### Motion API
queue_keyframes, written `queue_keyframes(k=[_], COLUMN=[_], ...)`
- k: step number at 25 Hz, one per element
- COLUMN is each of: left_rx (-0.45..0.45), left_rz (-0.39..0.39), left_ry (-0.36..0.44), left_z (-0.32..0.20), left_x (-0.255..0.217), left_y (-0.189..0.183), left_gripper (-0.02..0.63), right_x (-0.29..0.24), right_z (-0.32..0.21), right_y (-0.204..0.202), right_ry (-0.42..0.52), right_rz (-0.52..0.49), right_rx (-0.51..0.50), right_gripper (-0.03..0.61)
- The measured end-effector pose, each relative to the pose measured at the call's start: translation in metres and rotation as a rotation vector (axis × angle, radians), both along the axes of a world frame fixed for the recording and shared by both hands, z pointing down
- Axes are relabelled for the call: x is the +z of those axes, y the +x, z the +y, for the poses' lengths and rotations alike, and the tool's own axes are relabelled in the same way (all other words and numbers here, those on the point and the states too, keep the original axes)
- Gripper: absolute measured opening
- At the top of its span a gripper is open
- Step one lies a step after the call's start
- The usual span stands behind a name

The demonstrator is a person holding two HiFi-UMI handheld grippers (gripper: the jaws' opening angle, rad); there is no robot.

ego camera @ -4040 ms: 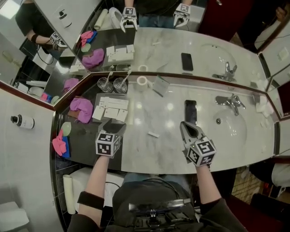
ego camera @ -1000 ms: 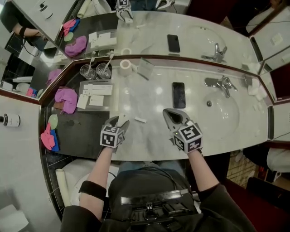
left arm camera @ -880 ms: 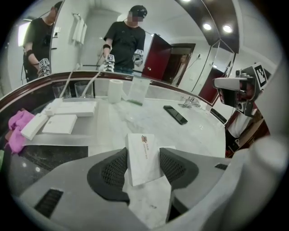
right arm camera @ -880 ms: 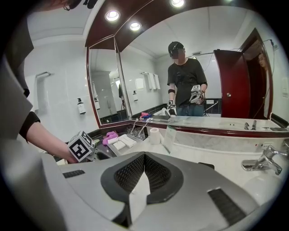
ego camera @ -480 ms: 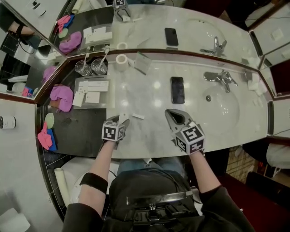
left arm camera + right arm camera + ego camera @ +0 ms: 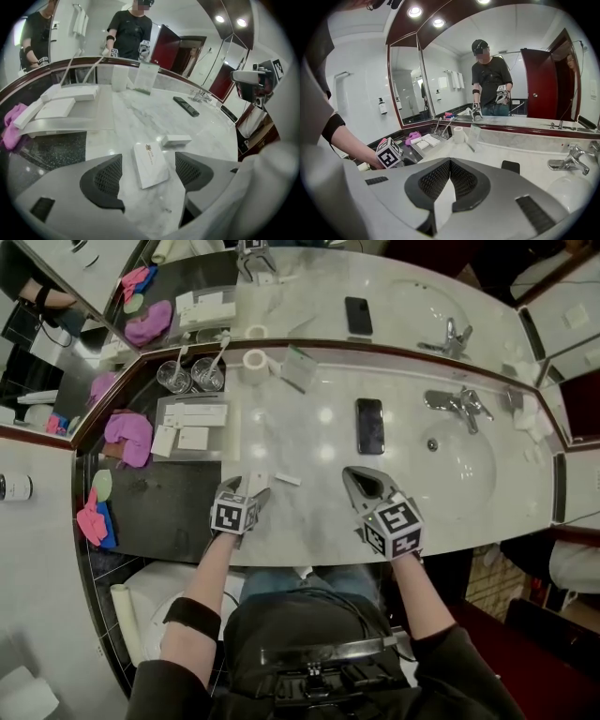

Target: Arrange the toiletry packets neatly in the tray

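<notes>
Head view, upper left: the tray [image 6: 218, 442] is holding several white toiletry packets [image 6: 195, 415]. Your left gripper [image 6: 146, 176] is standing spread, its jaws having just been opening around a flat packet [image 6: 150, 165] lying untouched on the marble counter [image 6: 309, 442]. Your right gripper [image 6: 449, 180] is keeping its jaws pressed together.

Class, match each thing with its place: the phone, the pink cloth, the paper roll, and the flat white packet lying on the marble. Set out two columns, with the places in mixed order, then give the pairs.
Things
1. phone
2. pink cloth
3. paper roll
4. flat white packet

Places
A. between the open jaws of the left gripper
B. on the dark surface, left of the tray
C. against the mirror, right of the glasses
D. on the marble, left of the tap

Pairs: 1-D, 2-B, 3-C, 4-A.

The left gripper's jaws have just been opening; the packet lies between them, not gripped.
</notes>
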State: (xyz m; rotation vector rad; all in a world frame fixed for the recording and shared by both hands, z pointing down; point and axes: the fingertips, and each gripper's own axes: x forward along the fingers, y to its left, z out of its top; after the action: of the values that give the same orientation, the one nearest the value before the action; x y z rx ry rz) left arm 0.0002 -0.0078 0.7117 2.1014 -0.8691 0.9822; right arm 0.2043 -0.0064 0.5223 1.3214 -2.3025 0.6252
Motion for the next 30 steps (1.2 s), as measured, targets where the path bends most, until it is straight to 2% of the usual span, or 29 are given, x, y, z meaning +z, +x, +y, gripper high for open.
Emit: queue_keyframes(k=[3, 5, 9, 11, 13, 21, 25, 30], left_rx=[0.003, 0.004, -0.044, -0.073, -0.094, -0.176, -0.21, -0.224], left_rz=[0.011, 0.016, 0.042, 0.06, 0.073, 0.089, 0.088, 0.102], left_ry=[0.048, 0.101, 0.232, 0.29, 0.337, 0.486, 0.53, 0.561], left_z=[-0.004, -0.008, -0.019, -0.023, -0.025, -0.029, -0.032, -0.036], left_x=[-0.016, -0.032, -0.075, -0.096, -0.114, -0.18, -0.201, -0.214], left_y=[-0.005, -0.011, -0.033, -0.045, -0.058, -0.116, -0.136, -0.143], left_gripper=[0.342, 0.279, 0.093, 0.037, 0.009, 0.0, 0.0, 0.0], right_x=[-0.004, -0.006, -0.005, -0.007, -0.01, -0.023, -0.024, -0.025], right_z=[-0.003, -0.006, -0.012, -0.017, -0.022, -0.039, -0.039, -0.032], right_y=[-0.011, -0.018, -0.028, -0.036, -0.048, -0.1, -0.12, -0.132], right_ry=[-0.003, -0.001, 0.011, 0.018, 0.023, 0.051, 0.06, 0.058], right_rz=[-0.009, -0.014, -0.005, -0.005, -0.01, -0.048, -0.065, -0.074], right_rx=[-0.015, -0.024, -0.033, -0.043, -0.059, -0.112, -0.138, -0.157], right_gripper=[0.015, 0.015, 0.015, 0.015, 0.015, 0.015, 0.015, 0.015])
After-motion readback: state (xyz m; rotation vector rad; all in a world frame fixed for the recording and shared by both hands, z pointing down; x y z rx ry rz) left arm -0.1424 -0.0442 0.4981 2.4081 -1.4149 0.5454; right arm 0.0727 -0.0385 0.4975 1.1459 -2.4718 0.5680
